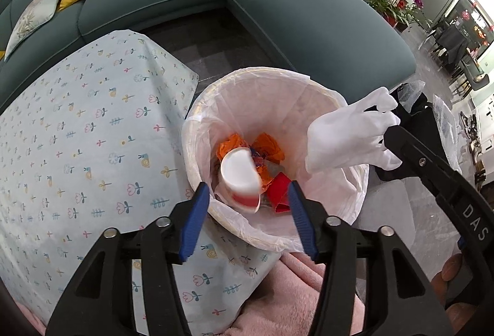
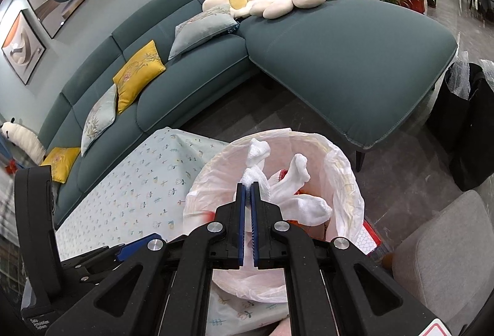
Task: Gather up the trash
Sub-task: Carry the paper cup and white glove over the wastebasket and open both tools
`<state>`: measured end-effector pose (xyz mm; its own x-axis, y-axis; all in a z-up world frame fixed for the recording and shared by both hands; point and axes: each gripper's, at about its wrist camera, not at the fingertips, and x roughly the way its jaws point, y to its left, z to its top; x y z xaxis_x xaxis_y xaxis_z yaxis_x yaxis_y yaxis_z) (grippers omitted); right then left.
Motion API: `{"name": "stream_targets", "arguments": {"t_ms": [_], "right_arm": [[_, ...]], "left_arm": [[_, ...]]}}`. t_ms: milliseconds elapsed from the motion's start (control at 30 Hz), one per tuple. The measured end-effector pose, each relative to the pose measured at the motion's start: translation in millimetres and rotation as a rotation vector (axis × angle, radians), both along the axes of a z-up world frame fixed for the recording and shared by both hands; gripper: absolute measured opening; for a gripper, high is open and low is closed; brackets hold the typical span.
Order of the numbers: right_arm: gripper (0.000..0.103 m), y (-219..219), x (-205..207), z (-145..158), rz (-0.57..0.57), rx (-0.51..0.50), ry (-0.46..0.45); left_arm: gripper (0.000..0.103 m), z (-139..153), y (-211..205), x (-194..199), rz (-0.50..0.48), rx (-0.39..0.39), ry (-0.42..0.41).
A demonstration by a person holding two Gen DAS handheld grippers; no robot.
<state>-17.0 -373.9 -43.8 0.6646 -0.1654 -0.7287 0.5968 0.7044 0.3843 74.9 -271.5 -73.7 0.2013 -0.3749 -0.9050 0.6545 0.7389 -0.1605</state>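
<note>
A round bin [image 1: 197, 132] lined with a white bag stands on the floor beside the table. At its bottom lie a white paper cup [image 1: 239, 172] with a red base, orange wrappers [image 1: 268, 144] and a red scrap [image 1: 279, 187]. My left gripper [image 1: 247, 185] hangs open above the bin's near rim, its blue pads clear of the cup below. My right gripper [image 2: 248, 184] is shut on a crumpled white tissue [image 2: 296, 197] held over the bin [image 2: 349, 169]. From the left wrist view the tissue [image 1: 349, 135] hangs at the bin's right rim, and the right gripper [image 1: 387, 132] is pinching it.
A table under a floral cloth [image 1: 77, 135] lies left of the bin. A teal sofa [image 2: 339, 45] with cushions curves behind. A black bag [image 2: 469, 119] and a grey seat [image 2: 441, 258] stand at the right. A pink blanket [image 1: 278, 299] is below.
</note>
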Motion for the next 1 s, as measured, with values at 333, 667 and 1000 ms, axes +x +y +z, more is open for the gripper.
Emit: {"name": "stream_targets", "arguments": {"t_ms": [333, 667, 1000], "right_arm": [[0.005, -1, 6, -3, 0.009, 0.0, 0.01], [0.011, 6, 17, -1, 0.023, -0.008, 0.012], [0.039, 12, 18, 3, 0.01, -0.03, 0.021]], "left_arm": [[0.053, -3, 4, 3, 0.02, 0.008, -0.003], [0.064, -1, 16, 13, 0.063, 0.01, -0.018], [0.065, -3, 34, 19, 0.101, 0.018, -0.024]]}}
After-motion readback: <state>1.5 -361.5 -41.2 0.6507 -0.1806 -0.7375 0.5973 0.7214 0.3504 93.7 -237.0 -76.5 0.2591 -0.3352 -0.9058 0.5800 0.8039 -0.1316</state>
